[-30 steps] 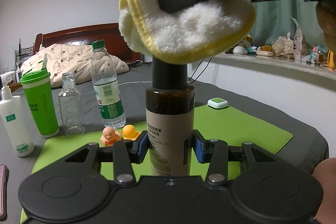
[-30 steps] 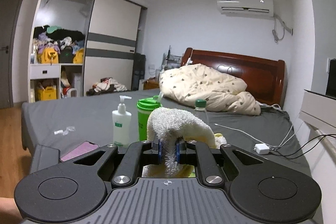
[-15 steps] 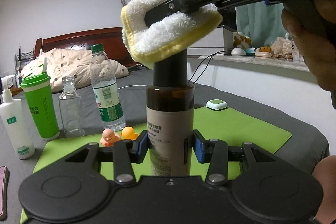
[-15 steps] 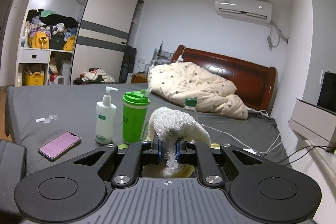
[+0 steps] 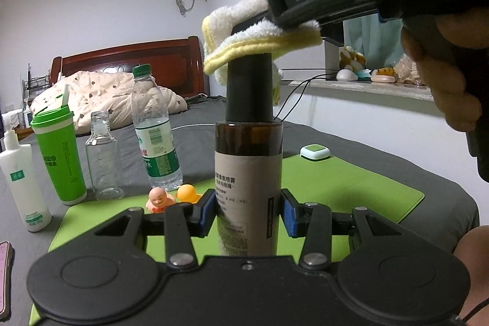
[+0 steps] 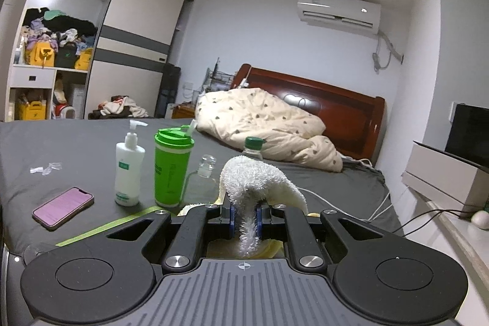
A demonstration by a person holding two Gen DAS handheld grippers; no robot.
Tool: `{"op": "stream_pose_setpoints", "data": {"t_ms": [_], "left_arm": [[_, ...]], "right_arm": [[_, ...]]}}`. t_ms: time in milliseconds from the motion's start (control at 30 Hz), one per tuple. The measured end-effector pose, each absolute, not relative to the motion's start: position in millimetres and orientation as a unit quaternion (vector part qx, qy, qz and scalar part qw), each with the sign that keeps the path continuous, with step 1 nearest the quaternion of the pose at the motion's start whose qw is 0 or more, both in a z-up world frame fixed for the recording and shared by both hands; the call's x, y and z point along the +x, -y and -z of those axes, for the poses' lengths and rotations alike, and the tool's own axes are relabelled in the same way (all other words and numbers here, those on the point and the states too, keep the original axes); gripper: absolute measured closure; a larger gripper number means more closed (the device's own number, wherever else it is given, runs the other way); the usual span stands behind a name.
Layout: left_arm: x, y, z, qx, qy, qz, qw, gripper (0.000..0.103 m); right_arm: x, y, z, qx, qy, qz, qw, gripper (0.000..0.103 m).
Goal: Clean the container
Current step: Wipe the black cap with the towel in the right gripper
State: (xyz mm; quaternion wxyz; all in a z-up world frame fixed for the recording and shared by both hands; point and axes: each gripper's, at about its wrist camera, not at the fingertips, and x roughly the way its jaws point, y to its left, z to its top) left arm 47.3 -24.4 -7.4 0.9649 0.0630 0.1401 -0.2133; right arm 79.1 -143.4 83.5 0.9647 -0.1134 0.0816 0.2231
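My left gripper (image 5: 248,213) is shut on a brown bottle (image 5: 248,173) with a black cap and a pale label, held upright over the green mat (image 5: 351,182). My right gripper (image 6: 244,219) is shut on a white cloth with a yellow edge (image 6: 253,179). In the left wrist view the cloth (image 5: 244,42) lies on top of the bottle's black cap, with the right gripper's body coming in from the upper right. The bottle is hidden in the right wrist view.
On the grey bed stand a white pump bottle (image 5: 23,182), a green tumbler (image 5: 59,155), a clear glass bottle (image 5: 104,155) and a water bottle (image 5: 156,130). Two small toy figures (image 5: 171,196) sit on the mat. A phone (image 6: 62,206) lies at left.
The right gripper has swung round to the right over the cap, and the cloth has flattened and turned on top of the cap. The bottle and left gripper have stayed in place.
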Motion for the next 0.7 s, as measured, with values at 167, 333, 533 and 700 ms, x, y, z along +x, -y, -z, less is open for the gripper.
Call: {"op": "stream_pose_setpoints", "data": {"t_ms": [167,333,533,700], "left_arm": [[47,22,7,0.057,-0.142,0.211,0.965,0.060],[46,18,7,0.052,-0.143,0.211,0.965,0.060],[45,17,7,0.051,-0.144,0.209,0.966,0.060],[43,15,8,0.049,-0.145,0.208,0.966,0.060]], "right_arm": [[70,158,-92,-0.087,-0.068,-0.221,0.969,0.091],[60,166,-103,-0.099,-0.040,-0.193,0.975,0.091],[39,168,-105,-0.099,-0.029,-0.214,0.971,0.091],[27,155,-102,-0.098,-0.037,-0.254,0.961,0.091]]}}
